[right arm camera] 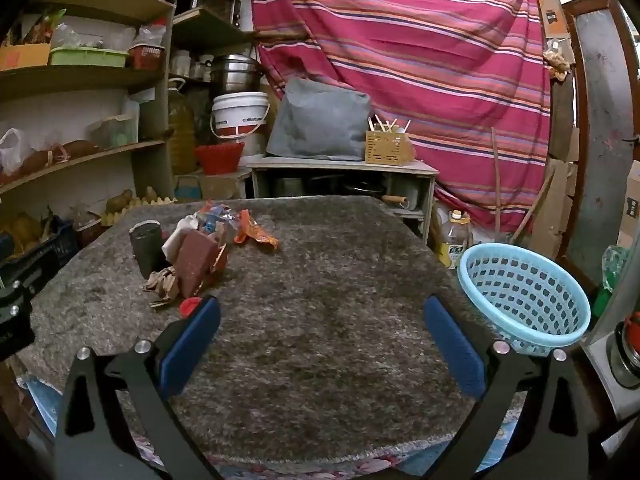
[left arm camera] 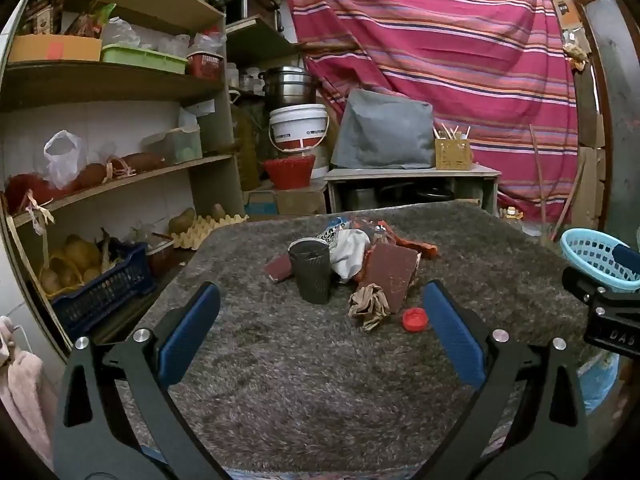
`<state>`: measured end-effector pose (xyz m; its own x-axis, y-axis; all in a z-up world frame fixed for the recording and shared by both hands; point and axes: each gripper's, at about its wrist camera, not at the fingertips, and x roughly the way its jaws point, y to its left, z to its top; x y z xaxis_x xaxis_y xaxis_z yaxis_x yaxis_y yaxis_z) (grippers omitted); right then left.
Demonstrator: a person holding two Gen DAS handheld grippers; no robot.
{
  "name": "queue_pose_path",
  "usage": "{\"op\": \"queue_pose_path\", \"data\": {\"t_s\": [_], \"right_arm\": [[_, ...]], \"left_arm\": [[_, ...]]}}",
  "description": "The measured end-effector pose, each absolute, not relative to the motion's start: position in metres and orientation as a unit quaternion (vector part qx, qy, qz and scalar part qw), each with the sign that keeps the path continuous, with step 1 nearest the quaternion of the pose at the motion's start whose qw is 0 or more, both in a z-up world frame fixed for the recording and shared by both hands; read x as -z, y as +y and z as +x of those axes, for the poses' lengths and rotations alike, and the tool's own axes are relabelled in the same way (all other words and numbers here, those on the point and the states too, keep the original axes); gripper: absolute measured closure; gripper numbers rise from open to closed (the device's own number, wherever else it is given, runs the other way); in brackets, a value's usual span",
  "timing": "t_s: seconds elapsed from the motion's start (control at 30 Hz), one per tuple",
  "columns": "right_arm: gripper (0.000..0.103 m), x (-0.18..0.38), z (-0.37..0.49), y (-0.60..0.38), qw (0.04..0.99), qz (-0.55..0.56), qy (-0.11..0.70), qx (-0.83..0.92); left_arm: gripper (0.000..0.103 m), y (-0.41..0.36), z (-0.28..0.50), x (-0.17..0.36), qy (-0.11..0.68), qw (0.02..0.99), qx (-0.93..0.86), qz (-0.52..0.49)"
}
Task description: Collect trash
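So nothing's picked up yet: the left claw point(left arm camera: 320, 320) and the right claw point(right arm camera: 320, 324) both hang spread wide and empty over the shaggy grey table point(left arm camera: 320, 392). The trash pile point(left arm camera: 352, 268) sits mid-frame in the left view: a dark ribbed cup point(left arm camera: 311, 270), a brown crumpled paper point(left arm camera: 369, 305), a red bottle cap point(left arm camera: 415, 319), a reddish cardboard piece point(left arm camera: 390, 276). All look light; the paper should squash easily, so I'd pinch it across the middle. The blue basket point(right arm camera: 524, 296) waits lower right in the right view. What's buried behind the cardboard is hard to make out.
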<state>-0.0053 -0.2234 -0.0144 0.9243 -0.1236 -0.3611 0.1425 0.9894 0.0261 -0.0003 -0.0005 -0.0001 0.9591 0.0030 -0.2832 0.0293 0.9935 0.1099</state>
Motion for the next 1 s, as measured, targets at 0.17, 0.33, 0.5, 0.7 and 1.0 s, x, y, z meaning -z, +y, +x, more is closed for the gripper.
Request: {"op": "queue_pose_path", "data": {"t_s": [0.17, 0.33, 0.5, 0.7, 1.0], "right_arm": [[0.004, 0.016, -0.002, -0.226, 0.981, 0.025, 0.182, 0.066], [0.004, 0.016, -0.005, -0.225, 0.982, 0.027, 0.179, 0.063], [0.004, 0.015, -0.006, -0.225, 0.981, 0.028, 0.18, 0.066], [0.004, 0.013, -0.007, -0.226, 0.981, 0.021, 0.178, 0.073], [0.004, 0.015, -0.005, -0.226, 0.981, 0.023, 0.18, 0.069]], "left_arm": [[0.005, -0.001, -0.001, 0.001, 0.148, 0.987, 0.007, 0.059], [0.005, -0.001, 0.007, 0.003, 0.156, 0.986, 0.005, 0.056], [0.005, 0.003, 0.012, 0.005, 0.161, 0.986, 0.001, 0.05], [0.005, 0.003, 0.012, 0.006, 0.153, 0.986, -0.001, 0.059], [0.005, 0.004, 0.012, 0.003, 0.154, 0.987, -0.003, 0.054]]}}
